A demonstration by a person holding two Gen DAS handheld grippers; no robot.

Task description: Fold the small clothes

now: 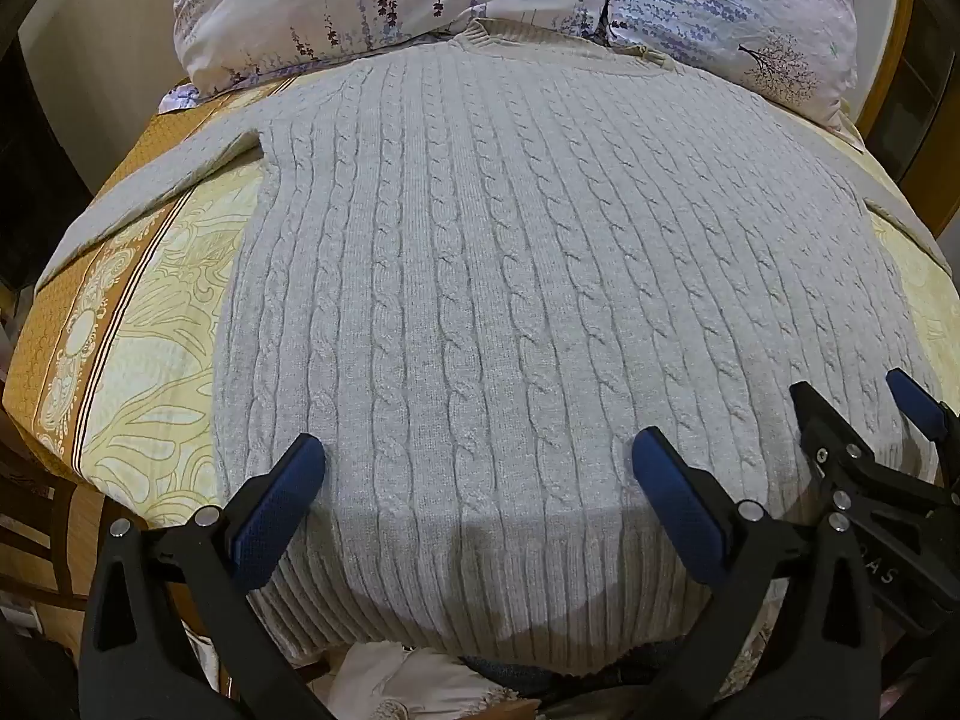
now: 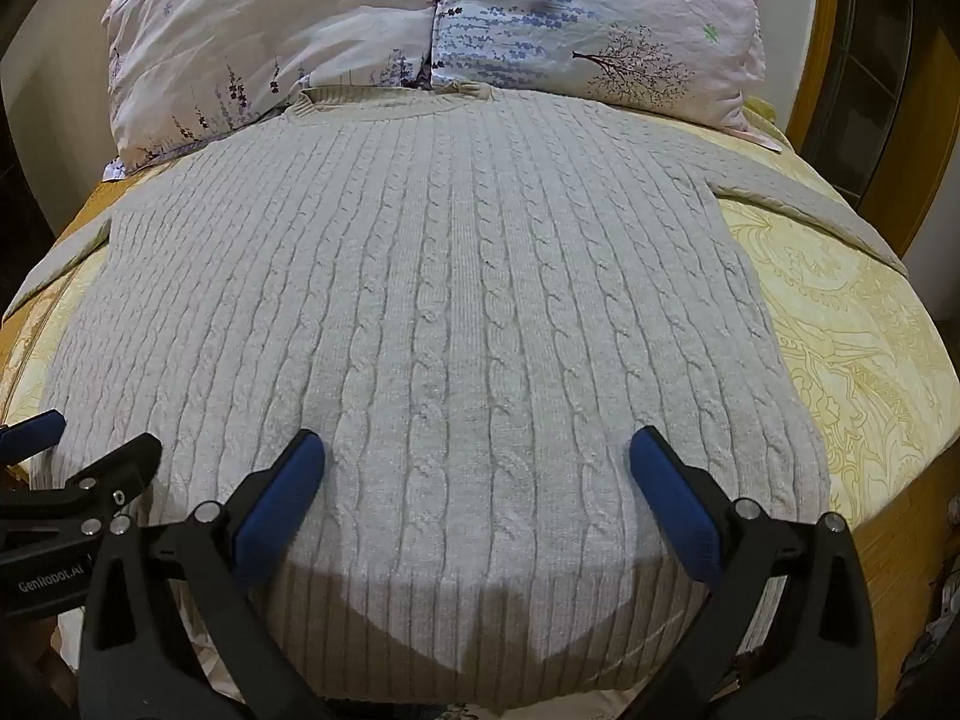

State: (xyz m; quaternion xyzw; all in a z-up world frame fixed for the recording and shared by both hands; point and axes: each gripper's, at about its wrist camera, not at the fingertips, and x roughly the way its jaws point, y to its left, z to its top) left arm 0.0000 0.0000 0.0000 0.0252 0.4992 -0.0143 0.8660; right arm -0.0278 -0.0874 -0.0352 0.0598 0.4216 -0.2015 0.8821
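Left gripper (image 1: 479, 468) hovers low over the hem end of the sweater (image 1: 510, 276), jaws spread wide, blue pads (image 1: 282, 492) apart with nothing between them. Right gripper (image 2: 477, 468) does the same just beside it, jaws also spread, pinching nothing. Each gripper shows in the other's view, so they sit side by side near the hem, left one toward the left half of the sweater, right one toward the right half.

Sweater is a light grey cable knit, laid flat and face up on the bedspread (image 1: 150, 324), collar (image 2: 384, 102) at the far end touching the pillows (image 2: 420, 18), ribbed hem (image 1: 480, 612) nearest the grippers and hanging slightly over the bed edge. Left sleeve (image 1: 150, 186) runs out diagonally over the bedspread, right sleeve (image 2: 810, 204) likewise on the other side. Body looks smooth, no folds made yet, so the task reads as at the start.

Spread-flat layout makes sense as prep for folding: sleeves out, body squared, hem toward the person for easy reach. Wide jaws probably mean both are ready to take fabric, likely hem corners or side edges, though neither pad clearly touches the knit; contact can't be told from these views. Thick knit should pinch easily but may sag and slide when lifted
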